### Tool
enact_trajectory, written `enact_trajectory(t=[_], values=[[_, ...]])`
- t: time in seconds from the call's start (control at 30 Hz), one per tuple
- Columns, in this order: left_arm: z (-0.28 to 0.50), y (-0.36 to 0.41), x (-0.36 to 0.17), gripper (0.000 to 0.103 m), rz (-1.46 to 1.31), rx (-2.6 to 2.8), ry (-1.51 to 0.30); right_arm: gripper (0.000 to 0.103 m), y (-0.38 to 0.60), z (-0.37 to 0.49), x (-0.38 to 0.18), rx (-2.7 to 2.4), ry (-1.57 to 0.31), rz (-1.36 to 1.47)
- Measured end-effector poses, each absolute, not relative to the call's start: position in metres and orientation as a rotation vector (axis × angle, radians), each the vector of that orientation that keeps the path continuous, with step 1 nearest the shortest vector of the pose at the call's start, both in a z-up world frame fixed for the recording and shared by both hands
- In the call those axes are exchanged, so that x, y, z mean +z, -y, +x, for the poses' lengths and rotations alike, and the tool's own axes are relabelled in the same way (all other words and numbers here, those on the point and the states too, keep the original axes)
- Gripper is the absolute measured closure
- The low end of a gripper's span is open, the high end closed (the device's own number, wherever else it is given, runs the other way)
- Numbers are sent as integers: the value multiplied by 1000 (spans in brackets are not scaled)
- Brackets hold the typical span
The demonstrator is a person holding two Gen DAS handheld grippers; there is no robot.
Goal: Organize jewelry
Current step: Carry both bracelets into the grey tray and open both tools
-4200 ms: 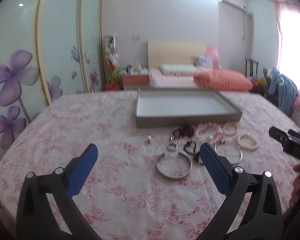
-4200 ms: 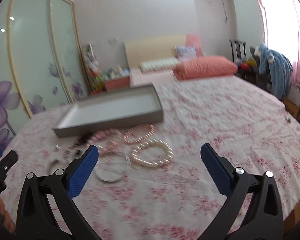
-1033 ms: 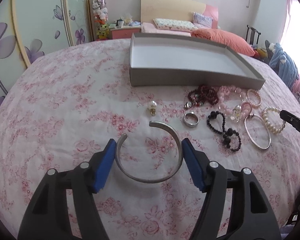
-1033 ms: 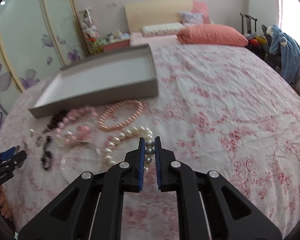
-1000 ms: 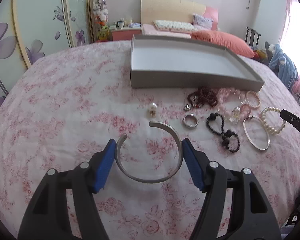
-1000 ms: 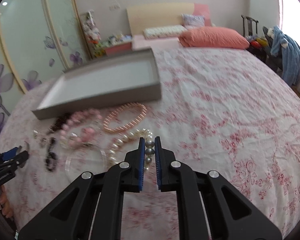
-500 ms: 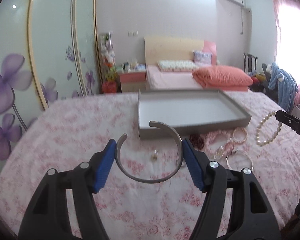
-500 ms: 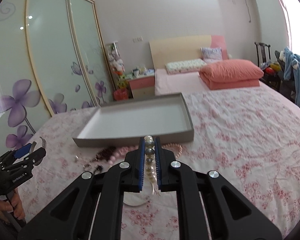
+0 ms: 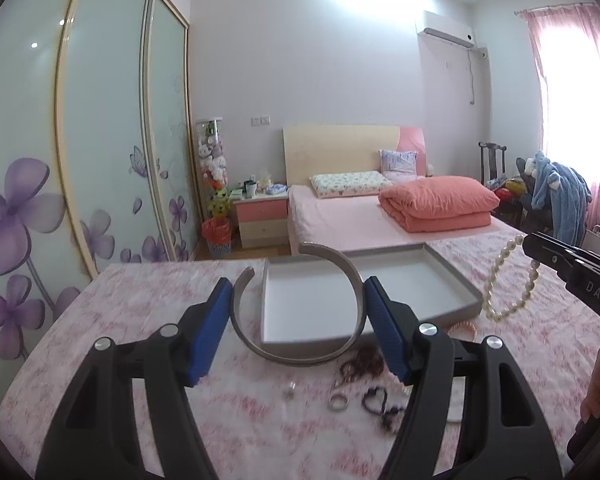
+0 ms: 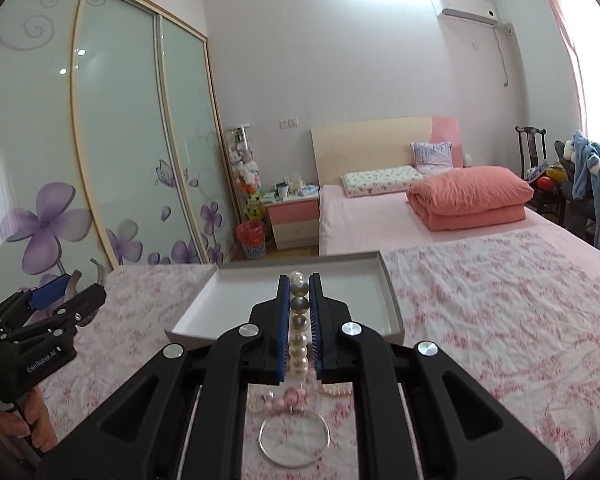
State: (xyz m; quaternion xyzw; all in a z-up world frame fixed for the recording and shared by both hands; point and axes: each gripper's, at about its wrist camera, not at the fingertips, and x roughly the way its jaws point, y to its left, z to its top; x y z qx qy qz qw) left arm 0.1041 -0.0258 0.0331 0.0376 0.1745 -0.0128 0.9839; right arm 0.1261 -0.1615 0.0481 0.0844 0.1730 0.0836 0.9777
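Note:
My left gripper (image 9: 298, 298) is shut on a silver open cuff bangle (image 9: 300, 356), held in the air in front of the grey tray (image 9: 458, 286). My right gripper (image 10: 299, 300) is shut on a white pearl bracelet (image 10: 299, 330), which hangs as a loop (image 9: 508, 280) in the left wrist view. That gripper (image 9: 540, 246) also shows at the right edge there, and the left gripper (image 10: 66, 292) at the left edge of the right wrist view. On the pink floral cloth lie a ring (image 9: 339, 403), black and dark red bead bracelets (image 9: 376, 398), pink beads (image 10: 286, 398) and a thin silver bangle (image 10: 295, 438).
The empty grey tray (image 10: 390, 300) sits on the cloth ahead of both grippers. A small pearl earring (image 9: 289, 392) lies left of the ring. Beyond the table are a bed with an orange quilt (image 9: 438, 204), a nightstand (image 9: 262, 216) and sliding wardrobe doors (image 9: 100, 140).
Both grippers have risen off the cloth and tilted up, carrying the cuff bangle and the pearl bracelet. The loose jewelry now lies lower in both views and the tray is straight ahead.

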Motion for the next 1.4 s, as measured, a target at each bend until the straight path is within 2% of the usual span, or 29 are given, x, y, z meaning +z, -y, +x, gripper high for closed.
enact_trajectory(t=[0.4,0.93,1.27,1.3,1.4], values=[[178,34,24,37,36,-1,-360,92,155,186,46,144,-334,165],[286,47,-31,37,57,-39,-506,92,148,295,-9,168,-550,245],[311,43,-53,37,72,-17,-553,92,147,320,-26,160,-654,265],[312,41,-54,36,71,-14,-557,91,148,320,-25,157,-653,264],[311,40,-55,36,72,-10,-548,73,153,315,-23,136,-638,266]])
